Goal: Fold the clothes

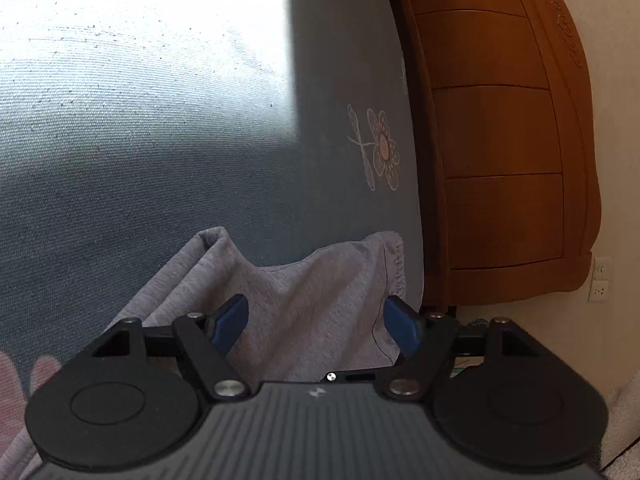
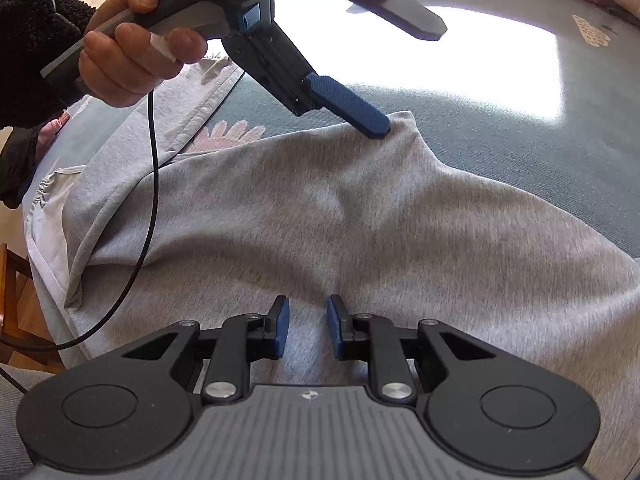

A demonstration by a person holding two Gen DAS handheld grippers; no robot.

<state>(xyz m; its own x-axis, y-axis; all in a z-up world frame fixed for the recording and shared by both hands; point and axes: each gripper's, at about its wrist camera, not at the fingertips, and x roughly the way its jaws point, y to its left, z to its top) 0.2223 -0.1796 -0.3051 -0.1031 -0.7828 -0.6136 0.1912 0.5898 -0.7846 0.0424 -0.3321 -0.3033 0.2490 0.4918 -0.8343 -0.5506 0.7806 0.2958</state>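
Handling a soft grey garment on the bed

Lying crumpled on the blue-grey flower-print bed cover (image 1: 240, 140), my light grey knitted jersey garment (image 2: 360, 220) looks light, limp and unslippery; I judge hems and corners the best holds. My left tool (image 1: 316, 322) is spread wide over a raised corner, pinching nothing. My right tool (image 2: 307, 328) stands narrowly parted above the cloth; grip unclear. A black cable (image 2: 152, 152) drapes across; a wooden headboard (image 1: 500, 140) stands beside
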